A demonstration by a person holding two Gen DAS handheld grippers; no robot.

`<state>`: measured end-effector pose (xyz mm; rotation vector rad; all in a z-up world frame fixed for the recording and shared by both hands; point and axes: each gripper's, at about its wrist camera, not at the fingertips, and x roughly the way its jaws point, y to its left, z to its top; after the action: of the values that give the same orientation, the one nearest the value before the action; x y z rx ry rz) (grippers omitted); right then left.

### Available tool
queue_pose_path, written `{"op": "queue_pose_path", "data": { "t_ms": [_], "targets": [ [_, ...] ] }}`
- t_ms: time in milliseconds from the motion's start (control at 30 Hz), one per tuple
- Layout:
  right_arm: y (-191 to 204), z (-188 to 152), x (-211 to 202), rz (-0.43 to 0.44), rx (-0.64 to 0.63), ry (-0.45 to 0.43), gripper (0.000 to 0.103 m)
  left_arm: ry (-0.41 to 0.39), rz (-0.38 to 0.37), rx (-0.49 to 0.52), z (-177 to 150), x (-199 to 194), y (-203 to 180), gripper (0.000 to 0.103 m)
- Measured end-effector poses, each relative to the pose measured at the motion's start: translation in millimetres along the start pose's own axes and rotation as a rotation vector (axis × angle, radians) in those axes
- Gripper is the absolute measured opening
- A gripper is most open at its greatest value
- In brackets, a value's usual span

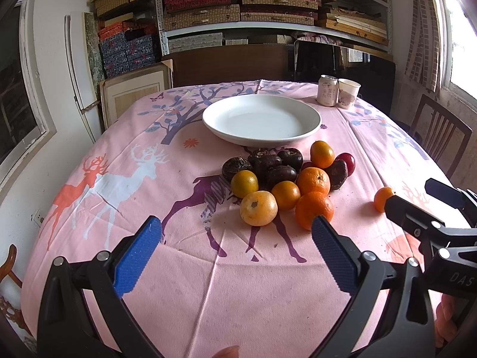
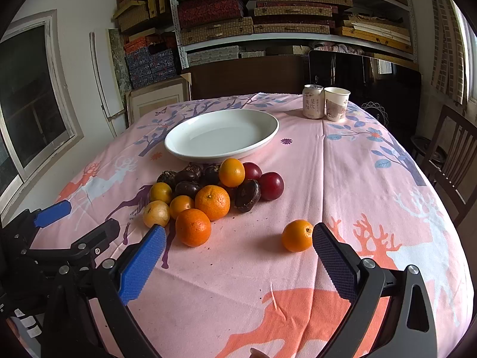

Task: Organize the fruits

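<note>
Both grippers wide open, nothing picked up yet

My left gripper (image 1: pixel 237 231) and right gripper (image 2: pixel 238 238) hover empty over the pink tablecloth (image 2: pixel 342 179). The fruit pile (image 2: pixel 208 194) sits just in front of the empty white plate (image 2: pixel 222 135), with one stray orange (image 2: pixel 297 235) apart. My guess: nudge the heap while grabbing and the round ones roll off the edge.

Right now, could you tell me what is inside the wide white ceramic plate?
The wide white ceramic plate holds nothing; its whole inner surface shows. All the fruit lies on the pink tablecloth in front of it. What is beneath the plate stays hidden.
</note>
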<state>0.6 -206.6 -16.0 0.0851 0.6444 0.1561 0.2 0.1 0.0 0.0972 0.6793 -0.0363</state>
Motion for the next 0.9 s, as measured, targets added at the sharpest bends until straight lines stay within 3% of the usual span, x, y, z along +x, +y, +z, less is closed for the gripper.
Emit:
{"op": "queue_pose_path", "data": {
  "t_ms": [900],
  "targets": [
    [3.7, -1.3, -3.3, 0.003, 0.003, -0.002, 0.099, 0.008, 0.0, -0.002, -1.8, -0.7, -1.6, 0.099]
  ]
}}
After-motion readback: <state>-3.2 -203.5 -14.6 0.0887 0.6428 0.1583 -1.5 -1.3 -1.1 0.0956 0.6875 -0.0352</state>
